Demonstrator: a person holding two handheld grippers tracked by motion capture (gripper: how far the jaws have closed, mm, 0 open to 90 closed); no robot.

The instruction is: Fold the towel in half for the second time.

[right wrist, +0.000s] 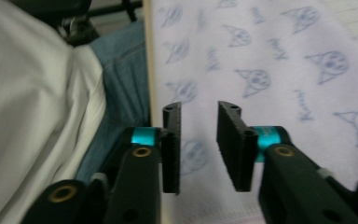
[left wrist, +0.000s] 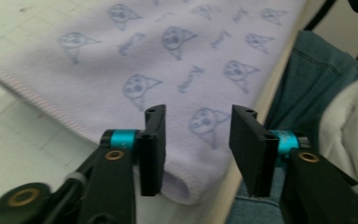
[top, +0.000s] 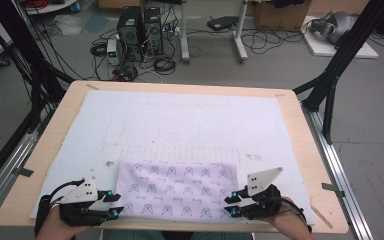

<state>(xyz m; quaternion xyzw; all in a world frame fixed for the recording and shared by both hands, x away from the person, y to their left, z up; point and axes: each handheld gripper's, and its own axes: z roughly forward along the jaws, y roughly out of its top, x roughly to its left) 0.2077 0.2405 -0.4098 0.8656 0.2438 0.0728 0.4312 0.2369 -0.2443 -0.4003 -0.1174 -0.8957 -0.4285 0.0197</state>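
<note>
On the table [top: 50, 145], at its near edge and roughly centred, lies one lilac cloth [top: 177, 189], spread flat on a white mat [top: 190, 120] that covers most of the tabletop. Cloth spec: pale purple, soft-looking, printed w/ repeating blue cartoon faces and small script words; a striped hem runs along one short side, seen best in the left gripper view. Near corner at that side is rolled over into a rounded fold.

Grippers, qty 2, one per hand. Left gripper [top: 112, 202] sits at the cloth's left edge, near the table's front; jaws apart, nothing between the pads, cloth corner lies below the gap, not pinched. Right gripper [top: 233, 202] sits at the cloth's right edge, same distance from the table front; jaws apart w/ a narrower gap, cloth visible beneath, no contact made out. Each carries one grey three-cornered plate on top.

Limits of view: cloth's near edge runs to the table's front edge and its exact end is hard to trace from above. Both hands are cut off at the bottom of the high view. Right gripper view is blurred, so the print there is smeared. Faint grid lines on the mat just beyond the cloth are too fine to count. Beside the table front, blue jeans and a white garment show, partly cropped.
</note>
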